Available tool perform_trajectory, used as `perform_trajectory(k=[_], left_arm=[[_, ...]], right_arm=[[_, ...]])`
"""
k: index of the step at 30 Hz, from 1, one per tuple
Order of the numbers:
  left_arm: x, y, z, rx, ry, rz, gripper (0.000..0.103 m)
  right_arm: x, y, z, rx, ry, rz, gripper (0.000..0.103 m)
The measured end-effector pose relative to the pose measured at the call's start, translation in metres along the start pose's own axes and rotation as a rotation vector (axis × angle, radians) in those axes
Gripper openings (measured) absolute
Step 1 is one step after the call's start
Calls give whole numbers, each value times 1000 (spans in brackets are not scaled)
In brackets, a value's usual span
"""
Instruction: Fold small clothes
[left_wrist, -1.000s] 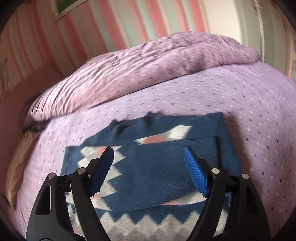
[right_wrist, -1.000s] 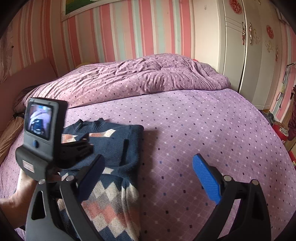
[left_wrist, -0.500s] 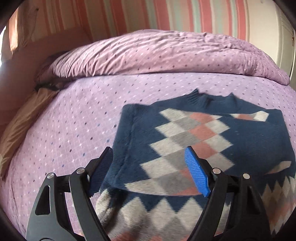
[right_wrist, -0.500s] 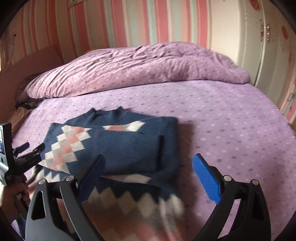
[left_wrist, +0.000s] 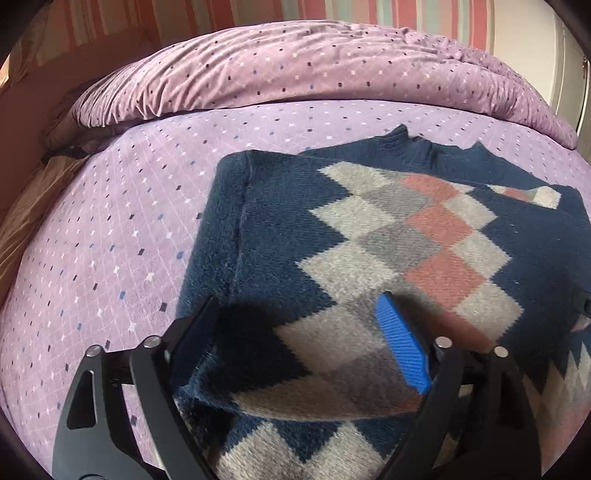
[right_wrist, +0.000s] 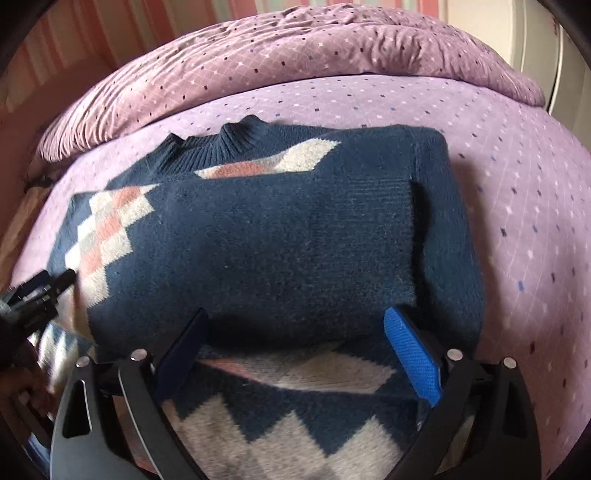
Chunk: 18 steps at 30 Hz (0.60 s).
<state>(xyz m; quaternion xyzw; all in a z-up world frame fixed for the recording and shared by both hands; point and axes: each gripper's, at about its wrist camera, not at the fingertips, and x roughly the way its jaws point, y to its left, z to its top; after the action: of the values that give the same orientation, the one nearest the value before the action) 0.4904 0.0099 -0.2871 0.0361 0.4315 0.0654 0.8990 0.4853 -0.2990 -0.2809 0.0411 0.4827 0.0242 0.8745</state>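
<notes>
A navy sweater (left_wrist: 369, 236) with grey, cream and pink diamonds is spread across the centre of both views on a purple dotted bedspread (left_wrist: 110, 229) — sleeves folded in. The left gripper (left_wrist: 299, 343) is seen at lower centre, jaws just opened wider, released over the sweater's edge. The right gripper (right_wrist: 299, 350) is likewise spread wide above the folded navy sleeve — nothing is grasped.

No readable text, label, brand or number anywhere
</notes>
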Motion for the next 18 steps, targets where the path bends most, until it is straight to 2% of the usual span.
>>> perform_trajectory(k=[3, 7, 10, 14, 18], left_arm=[[5, 0, -1, 24, -8, 23, 95], [5, 6, -1, -6, -2, -5, 96], [-5, 8, 0, -22, 5, 4, 94], [-26, 8, -4, -29, -22, -26, 94], [-30, 7, -10, -49, -12, -69, 100]], right_arm=[[2, 7, 2, -59, 0, -38, 97], [-2, 5, 3, -38, 1, -33, 97], [-12, 3, 3, -19, 17, -36, 97], [-37, 0, -1, 7, -24, -23, 98], [-39, 2, -13, 12, 8, -25, 98]])
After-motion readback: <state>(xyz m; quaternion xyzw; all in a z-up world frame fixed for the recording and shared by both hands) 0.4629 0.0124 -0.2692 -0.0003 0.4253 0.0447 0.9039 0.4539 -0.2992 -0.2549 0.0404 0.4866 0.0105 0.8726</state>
